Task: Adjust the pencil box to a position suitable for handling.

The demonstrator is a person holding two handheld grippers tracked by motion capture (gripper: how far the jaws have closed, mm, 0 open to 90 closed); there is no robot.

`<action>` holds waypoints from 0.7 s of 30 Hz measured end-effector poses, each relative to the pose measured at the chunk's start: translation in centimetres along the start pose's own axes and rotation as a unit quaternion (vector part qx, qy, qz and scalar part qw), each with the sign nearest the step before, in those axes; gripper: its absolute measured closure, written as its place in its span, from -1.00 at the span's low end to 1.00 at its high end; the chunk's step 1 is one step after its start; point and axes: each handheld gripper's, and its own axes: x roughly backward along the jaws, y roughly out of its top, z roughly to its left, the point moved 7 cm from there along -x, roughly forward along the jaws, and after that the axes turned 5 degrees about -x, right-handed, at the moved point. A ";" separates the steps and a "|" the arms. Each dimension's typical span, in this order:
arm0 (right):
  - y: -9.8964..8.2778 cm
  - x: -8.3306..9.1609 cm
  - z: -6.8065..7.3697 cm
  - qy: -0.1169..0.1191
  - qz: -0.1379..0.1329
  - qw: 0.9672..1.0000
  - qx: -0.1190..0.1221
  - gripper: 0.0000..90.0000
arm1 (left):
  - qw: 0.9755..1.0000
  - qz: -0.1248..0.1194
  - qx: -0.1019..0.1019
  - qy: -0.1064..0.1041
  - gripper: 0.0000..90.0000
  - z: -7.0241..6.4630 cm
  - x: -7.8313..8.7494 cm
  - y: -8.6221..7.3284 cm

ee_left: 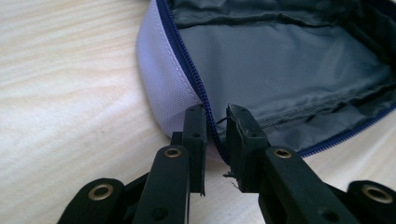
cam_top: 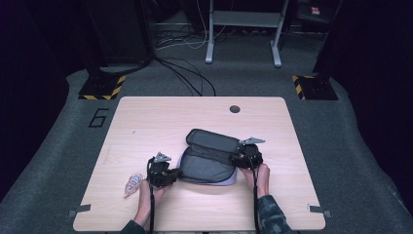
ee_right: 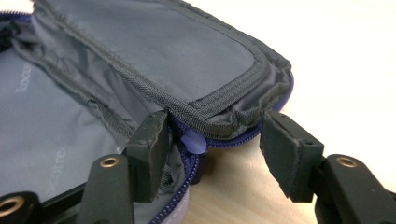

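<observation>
Lies open mid-desk [cam_top: 146,117]: pouch [cam_top: 207,165], long axis running left-right, lid [cam_top: 213,140] flipped toward the far edge. Left gripper [ee_left: 215,122] pinches the zipper rim, fingers narrow. Right gripper [ee_right: 215,135] straddles the lid's corner; grip probably closed, hard to confirm. Small wrapper [cam_top: 132,184] beside left hand [cam_top: 146,192].

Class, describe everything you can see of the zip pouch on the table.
The pouch lies unzipped on the wooden table, flap thrown back. It has a lilac woven shell, a dark blue zip and grey crinkly lining. The left gripper pinches its zip edge in its fingers; the right gripper straddles its hinged corner.
</observation>
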 end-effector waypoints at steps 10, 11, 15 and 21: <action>1.5 -1.4 0.4 -0.003 -0.020 1.000 0.017 -0.08 | 1.000 -0.020 0.007 -0.006 0.68 -1.3 0.3 -0.5; 1.7 -1.5 0.5 -0.001 -0.020 1.000 0.019 -0.12 | 1.000 -0.018 0.005 -0.006 0.67 -1.2 0.4 -0.4; 2.1 -0.8 1.1 0.020 -0.023 0.999 0.028 -0.36 | 0.999 -0.033 -0.007 0.010 0.30 -0.8 1.5 -0.1; 1.8 2.1 0.8 0.039 -0.038 0.998 0.018 -0.70 | 0.997 -0.056 -0.028 0.036 -0.38 0.7 4.2 0.1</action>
